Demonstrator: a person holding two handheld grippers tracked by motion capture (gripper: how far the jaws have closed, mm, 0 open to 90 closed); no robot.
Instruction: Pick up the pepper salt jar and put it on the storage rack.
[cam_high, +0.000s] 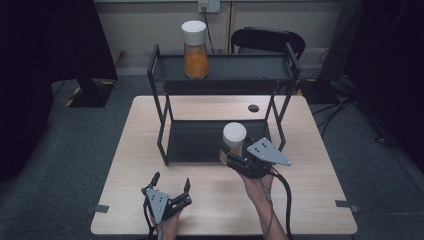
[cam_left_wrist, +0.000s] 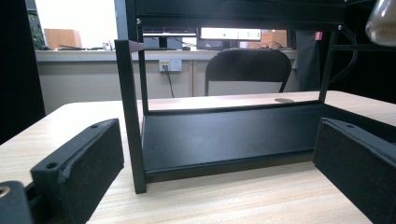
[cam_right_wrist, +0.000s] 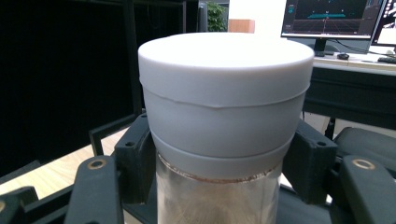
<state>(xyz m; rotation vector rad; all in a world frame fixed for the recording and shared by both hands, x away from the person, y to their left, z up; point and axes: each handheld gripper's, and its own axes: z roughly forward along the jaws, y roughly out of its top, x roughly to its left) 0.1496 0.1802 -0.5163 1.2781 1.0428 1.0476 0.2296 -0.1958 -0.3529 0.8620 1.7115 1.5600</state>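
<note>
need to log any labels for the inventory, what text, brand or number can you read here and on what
No text can be read in these views.
Held jar in the right gripper: plain white lid, no label showing.
Jar of orange contents on the rack's top shelf: no label visible.
Monitor behind: graphics on a dark screen, too small and blurred to read.
Screen strip seen from the left gripper view: blurred, unreadable.

Office-like lab room, grey carpet floor (cam_high: 70, 150), light wooden table (cam_high: 300, 200) with marker tabs at its edges, black folding chair (cam_left_wrist: 246, 65) by the back wall, wall socket (cam_left_wrist: 169, 65), lit monitor (cam_right_wrist: 334, 18) on a desk (upper right) — a recording setup.
</note>
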